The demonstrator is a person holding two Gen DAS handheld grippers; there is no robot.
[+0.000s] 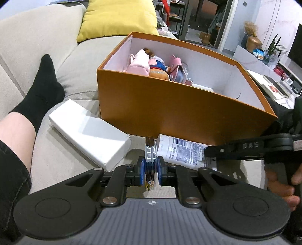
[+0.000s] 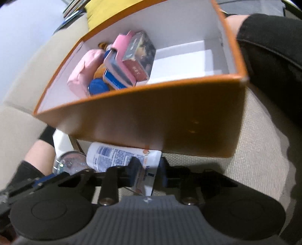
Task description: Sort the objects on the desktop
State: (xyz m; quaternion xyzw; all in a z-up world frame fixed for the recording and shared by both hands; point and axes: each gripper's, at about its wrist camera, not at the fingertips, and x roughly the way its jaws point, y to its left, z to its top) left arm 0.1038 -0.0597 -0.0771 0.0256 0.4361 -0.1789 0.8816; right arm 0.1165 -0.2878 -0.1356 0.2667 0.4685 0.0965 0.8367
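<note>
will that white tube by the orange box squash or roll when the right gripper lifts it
The white tube looks like soft plastic, so the right gripper, closing near its flat crimped end, may dent it. Lying on its side on the cushion, its round body could roll if nudged. Probably light.

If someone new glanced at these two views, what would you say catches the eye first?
The big orange box on the beige sofa dominates, with pink and blue items piled at one end inside. In front of it, the left gripper is shut on a stack of shiny discs, and the right gripper pinches a white lotion tube lying against the box's foot. A yellow cushion glows behind.
</note>
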